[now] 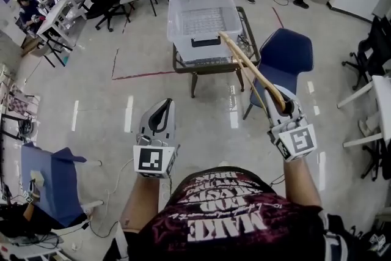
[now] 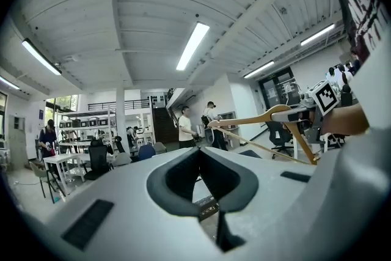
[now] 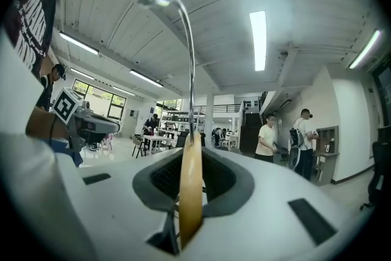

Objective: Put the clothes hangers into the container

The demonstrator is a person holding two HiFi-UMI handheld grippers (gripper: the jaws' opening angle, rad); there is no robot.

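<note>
The wooden clothes hanger (image 1: 250,67) is in the person's right claw (image 1: 284,110). From the head view, that claw is clamped on one end of it. The rest of the hanger slants up and away, and its far end reaches over the near corner of the clear plastic container (image 1: 183,46). The container sits on a small dark-framed counter (image 1: 183,65), with a blue chair (image 1: 287,52) just beside it on the right. The left claw (image 1: 164,108) hangs level, well short of the counter, with its tips together and nothing in them.

In the left gripper view, the two dark pads meet at their far tips and only floor shows through the gap behind them. Off to the right, the hanger (image 2: 256,117) juts out from the other claw, its wooden shoulders spread in a shallow angle.

In the right gripper view, the jaws are pinched on the hanger's pale wood (image 3: 190,192), which stands edge-on between the pads. The metal hook (image 3: 189,70) rises straight up from the wood and curls over to the left near the top of the frame. People stand in the room beyond.
</note>
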